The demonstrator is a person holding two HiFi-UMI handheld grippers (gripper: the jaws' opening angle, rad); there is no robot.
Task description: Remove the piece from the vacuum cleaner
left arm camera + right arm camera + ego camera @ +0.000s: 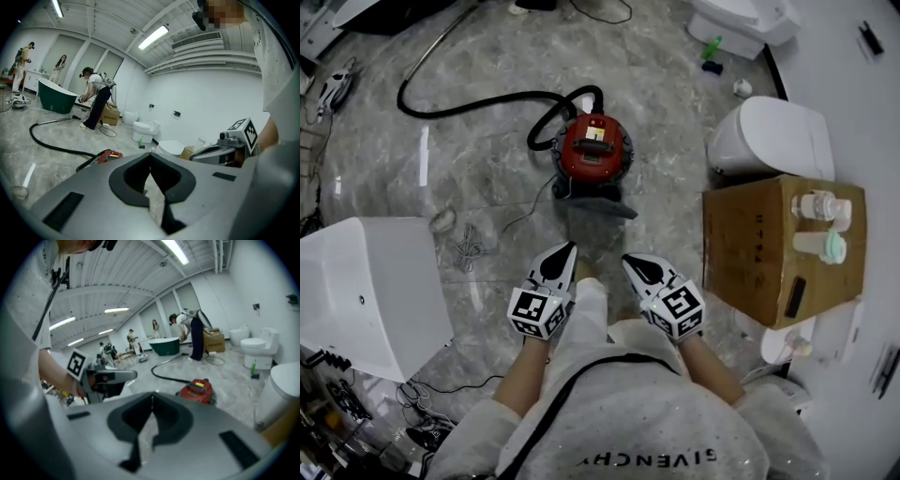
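Task not yet begun, by our reading. The vacuum cleaner (593, 150), red with a dark rim, sits on the floor at 12 o'clock from us, well apart from both claws. Its black hose (469, 108) loops off toward 10 o'clock. A grey part (598, 203) lies against the body's near edge, at its 6 o'clock; we cannot tell whether this is the piece to come off. Nothing looks detached.

Left claw (566, 251) and right claw (630, 262) hang side by side just ahead of us and point toward the vacuum. Each is pinched fully together with nothing between its jaws. Left to do, as we judge it: close the gap, open a claw, take the piece, pull it free.

Surface and room:
- Grey marbled floor (487, 178), glossy.
- White tub-like fixture (366, 291) at 9 o'clock.
- White toilet (773, 141) at 2 o'clock.
- Cardboard box (759, 244) at 3 o'clock, with bottles (820, 208) on top.
- Tangle of wire (469, 246) at 10 o'clock, near.
- In the left gripper view, other people (96, 101) work far across the room beside a green bathtub (56, 101).
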